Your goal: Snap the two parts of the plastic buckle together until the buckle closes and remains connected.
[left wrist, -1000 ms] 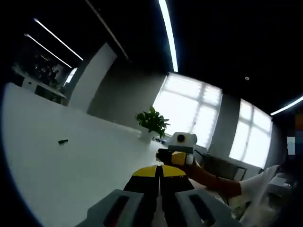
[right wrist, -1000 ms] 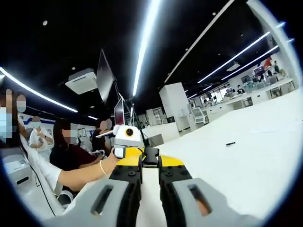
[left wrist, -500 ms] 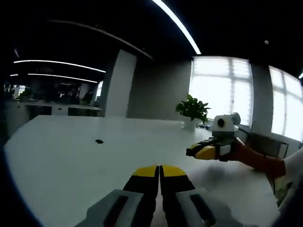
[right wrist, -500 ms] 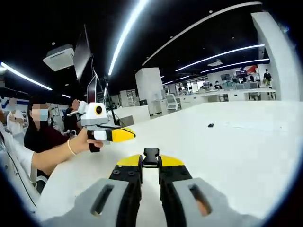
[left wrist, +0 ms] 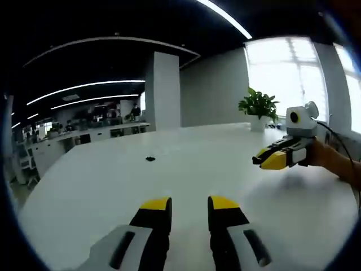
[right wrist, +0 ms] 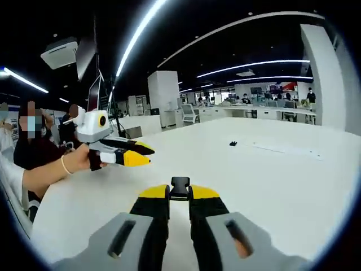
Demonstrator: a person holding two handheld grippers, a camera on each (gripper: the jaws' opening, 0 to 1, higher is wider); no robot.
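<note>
My right gripper (right wrist: 180, 195) is shut on a black plastic buckle piece (right wrist: 180, 186) that sticks out between its yellow tips, above the white table (right wrist: 271, 186). In the right gripper view, my left gripper (right wrist: 148, 155) is held in a hand at the left, its jaws apart with nothing between them. From the left gripper view, my left gripper (left wrist: 189, 206) stands open over the table (left wrist: 101, 186). The right gripper (left wrist: 264, 159) hovers at the right with its jaws together. A small black item (left wrist: 150, 158) lies on the table farther off, also visible as the small black item (right wrist: 232, 143); I cannot tell what it is.
A potted plant (left wrist: 259, 106) stands at the table's far edge by the windows. A person's forearm (right wrist: 39, 172) reaches in at the left, and seated people are behind it. A white pillar (left wrist: 164, 90) and desks lie beyond the table.
My left gripper's jaws have opened from shut. The two grippers have drawn farther apart since a second ago. The right gripper still clamps the black buckle piece.
</note>
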